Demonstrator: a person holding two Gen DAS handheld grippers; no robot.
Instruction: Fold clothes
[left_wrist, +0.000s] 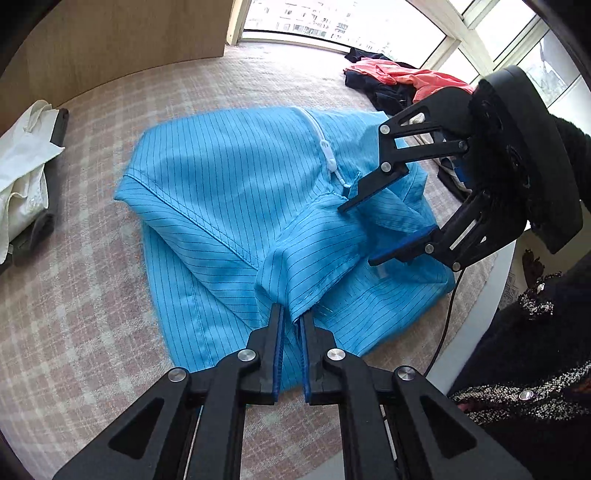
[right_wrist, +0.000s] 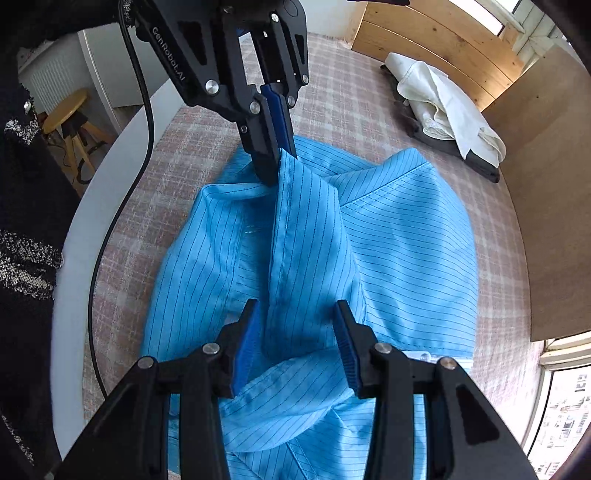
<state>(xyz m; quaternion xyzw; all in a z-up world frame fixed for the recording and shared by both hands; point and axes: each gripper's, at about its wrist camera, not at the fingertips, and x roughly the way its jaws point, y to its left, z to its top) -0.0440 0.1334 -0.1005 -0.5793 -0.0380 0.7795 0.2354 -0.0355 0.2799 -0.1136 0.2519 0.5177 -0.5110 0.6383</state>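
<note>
Blue striped garment (left_wrist: 236, 192) lies half-folded on the plaid counter (left_wrist: 92, 295). Left tool (left_wrist: 291, 314) is clamped on its sleeve cuff; right tool (right_wrist: 295, 314) straddles that raised sleeve, fingers apart (white clothing (right_wrist: 443, 107) lies beyond the garment).

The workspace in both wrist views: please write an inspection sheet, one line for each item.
Surface: checked cloth covers the table.
Job's things: blue striped garment, partly folded, white zipper showing.
Clutter: white clothes on a dark item at one side; pink and dark clothes near the window.
Grippers: left gripper shut on a fold of the garment; right gripper open, a ridge of the garment between its fingers.
Cables: black cable hangs over the table edge.
Surroundings: wooden panels, windows, wooden stool.
</note>
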